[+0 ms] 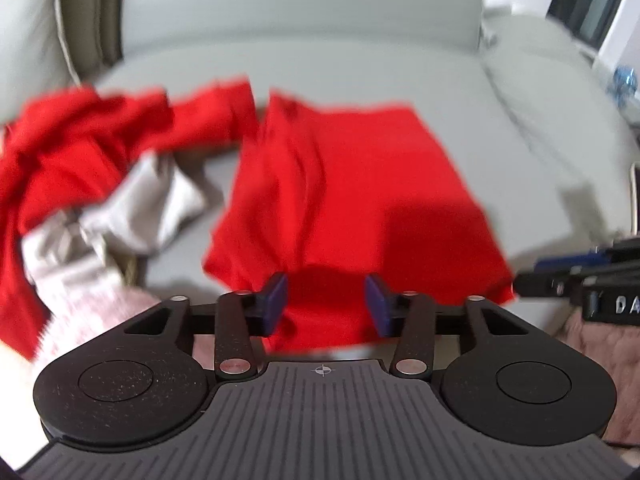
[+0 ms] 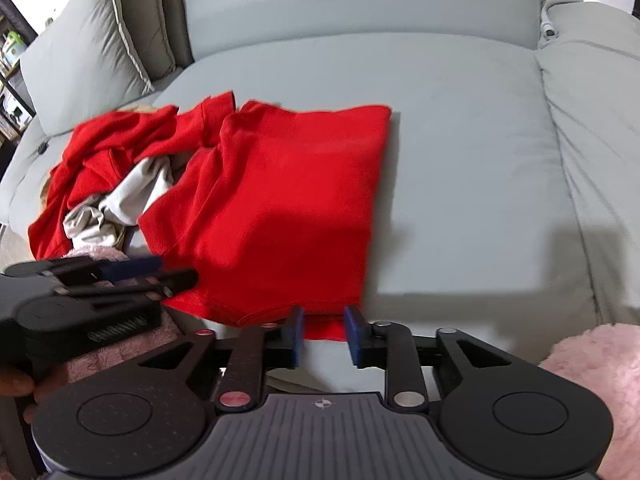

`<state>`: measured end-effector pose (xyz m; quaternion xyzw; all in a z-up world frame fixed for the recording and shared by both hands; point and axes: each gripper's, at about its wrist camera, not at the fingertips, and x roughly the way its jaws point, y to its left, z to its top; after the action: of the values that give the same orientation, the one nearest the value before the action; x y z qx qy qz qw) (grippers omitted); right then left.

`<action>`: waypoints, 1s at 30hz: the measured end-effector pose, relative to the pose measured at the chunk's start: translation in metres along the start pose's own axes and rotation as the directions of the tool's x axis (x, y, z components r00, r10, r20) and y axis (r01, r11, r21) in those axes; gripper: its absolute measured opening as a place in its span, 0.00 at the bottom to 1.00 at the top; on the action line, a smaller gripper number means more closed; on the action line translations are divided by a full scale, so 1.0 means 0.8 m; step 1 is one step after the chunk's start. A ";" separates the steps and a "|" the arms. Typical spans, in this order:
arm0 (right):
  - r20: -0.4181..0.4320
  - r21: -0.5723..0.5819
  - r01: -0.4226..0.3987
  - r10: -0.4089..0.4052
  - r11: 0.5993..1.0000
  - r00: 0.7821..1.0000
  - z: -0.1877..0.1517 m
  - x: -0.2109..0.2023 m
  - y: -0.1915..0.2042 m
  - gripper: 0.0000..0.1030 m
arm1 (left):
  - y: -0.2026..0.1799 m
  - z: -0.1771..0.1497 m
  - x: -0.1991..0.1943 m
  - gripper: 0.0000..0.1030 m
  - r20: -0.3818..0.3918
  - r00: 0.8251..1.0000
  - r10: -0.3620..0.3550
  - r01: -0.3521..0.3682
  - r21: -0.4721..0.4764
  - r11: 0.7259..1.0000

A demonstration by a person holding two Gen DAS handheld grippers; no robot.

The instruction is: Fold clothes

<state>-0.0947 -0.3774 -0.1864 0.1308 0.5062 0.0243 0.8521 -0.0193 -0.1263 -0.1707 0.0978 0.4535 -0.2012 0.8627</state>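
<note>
The red cotton garment (image 2: 280,200) lies flat on the grey sofa cushion (image 2: 460,160). Both the left gripper (image 1: 326,304) and the right gripper (image 2: 322,334) have fingers part-open over its near hem, gripping nothing; each should pinch a hem corner evenly.

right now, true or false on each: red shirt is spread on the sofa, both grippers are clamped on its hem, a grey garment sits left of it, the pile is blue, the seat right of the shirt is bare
1. The red shirt lies spread on the grey sofa. True.
2. Both grippers clamp its hem. False: the left gripper and the right gripper stand open at the near edge, fingers apart.
3. A grey garment lies left of the shirt. True.
4. The crumpled pile is blue. False: the pile is red.
5. The seat right of the shirt is bare. True.
</note>
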 end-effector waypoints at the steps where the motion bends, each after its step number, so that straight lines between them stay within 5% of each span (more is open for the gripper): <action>1: 0.003 0.004 0.004 -0.004 1.000 1.000 0.000 -0.001 -0.002 0.29 | 0.000 0.002 0.000 0.50 -0.003 1.000 0.012 -0.012 0.005 1.000; 7: 0.011 0.026 0.008 -0.008 1.000 1.000 0.008 0.002 -0.007 0.31 | 0.002 0.013 0.007 0.50 -0.053 0.996 0.065 -0.065 0.009 0.998; 17: 0.018 0.044 -0.007 0.006 0.999 1.000 0.022 0.010 -0.012 0.38 | 0.013 0.028 0.005 0.53 -0.064 0.997 0.039 -0.040 -0.019 0.999; 30: 0.056 0.166 -0.114 0.106 0.980 0.993 0.047 0.023 -0.047 0.66 | 0.085 0.071 0.023 0.64 -0.077 0.994 -0.074 0.061 -0.158 0.986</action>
<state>-0.0565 -0.4183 -0.1947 0.2309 0.4784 0.0254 0.8468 0.0621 -0.0899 -0.1540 0.0231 0.5060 -0.1903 0.8410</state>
